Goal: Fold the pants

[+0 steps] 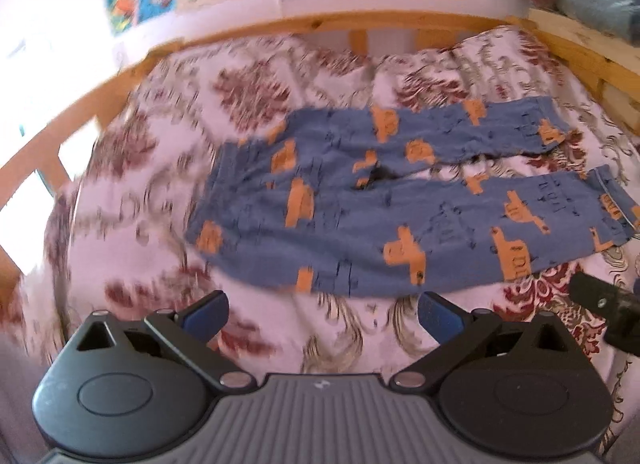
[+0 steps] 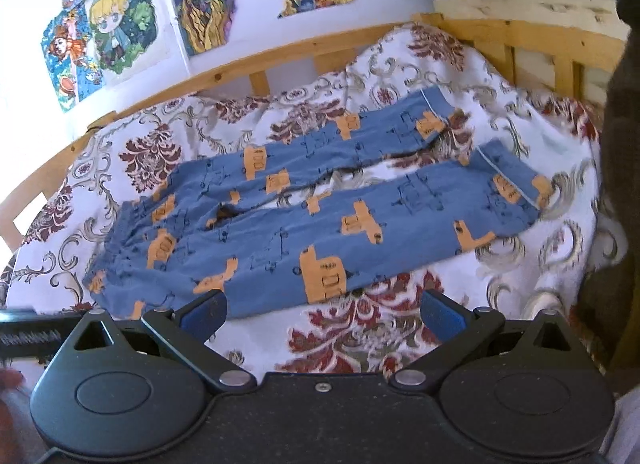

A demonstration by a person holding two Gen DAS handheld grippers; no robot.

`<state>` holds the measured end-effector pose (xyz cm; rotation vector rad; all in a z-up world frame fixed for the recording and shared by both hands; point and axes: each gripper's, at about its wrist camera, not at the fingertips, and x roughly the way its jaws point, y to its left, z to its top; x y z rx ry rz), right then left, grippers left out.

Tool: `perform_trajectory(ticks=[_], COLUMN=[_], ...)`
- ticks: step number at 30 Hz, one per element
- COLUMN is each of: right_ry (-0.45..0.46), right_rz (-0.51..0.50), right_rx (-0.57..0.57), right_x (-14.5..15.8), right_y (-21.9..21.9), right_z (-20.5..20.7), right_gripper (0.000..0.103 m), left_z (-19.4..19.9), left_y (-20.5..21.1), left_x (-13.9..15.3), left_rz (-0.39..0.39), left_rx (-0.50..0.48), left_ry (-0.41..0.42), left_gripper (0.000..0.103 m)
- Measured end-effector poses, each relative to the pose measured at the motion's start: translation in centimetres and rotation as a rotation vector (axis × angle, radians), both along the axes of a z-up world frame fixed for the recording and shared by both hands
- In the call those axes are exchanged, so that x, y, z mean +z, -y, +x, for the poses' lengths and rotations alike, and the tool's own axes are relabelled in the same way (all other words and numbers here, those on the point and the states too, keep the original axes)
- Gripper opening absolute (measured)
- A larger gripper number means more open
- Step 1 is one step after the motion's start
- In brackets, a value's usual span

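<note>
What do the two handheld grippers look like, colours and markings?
Both alike: the left gripper and right gripper have blue finger pads on black linkage arms with silver pivot pins, above two round black housings. The left's centre plate is ribbed grey with a small white mark; the right's is speckled black with one screw. No cables or sleeves visible.

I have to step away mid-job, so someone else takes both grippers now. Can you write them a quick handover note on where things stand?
Left gripper: open, empty, hovering over the bedspread just short of the near edge of the pants.
Right gripper: open, empty, at the near edge of the pants, toward the leg side.
Pants: blue with orange print, spread flat on the bed, waistband to the left, both legs running right and lying apart with a gap between them, cuffs at the far right.
Done: pants laid out flat.
Left: every fold; nothing is gripped yet.
</note>
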<state>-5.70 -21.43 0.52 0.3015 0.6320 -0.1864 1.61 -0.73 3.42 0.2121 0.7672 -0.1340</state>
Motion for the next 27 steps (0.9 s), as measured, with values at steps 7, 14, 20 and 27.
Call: perform_trajectory(ticks=[7,14,20,27], right_ry=[-0.003,0.007,0.019,0.009], right_rz=[-0.126,-0.114,-0.199,-0.247], right_rx=[0.11,0.224,0.32,0.51], right_x=[1.3,0.9,0.0,-0.6], right_y=[-0.5,0.4,-0.3,-1.0], right_z=[3.4,8.5,12.5,18.4], right_gripper=[0.102,0.102,0.102,0.102], left_z=[4.0,13.2,19.9,25.0], left_y=[-0.3,-4.5,-8.2,-9.3], left_x=[3.2,2.0,0.1,-1.0], left_rz=[0.14,0.034,-0.08,0.006], left_rx=[-0.179,-0.169,-0.117,-0.229], left_ry=[0.073,-0.039,-0.044,0.028], left_gripper=[0.103,0.103,0.103,0.103])
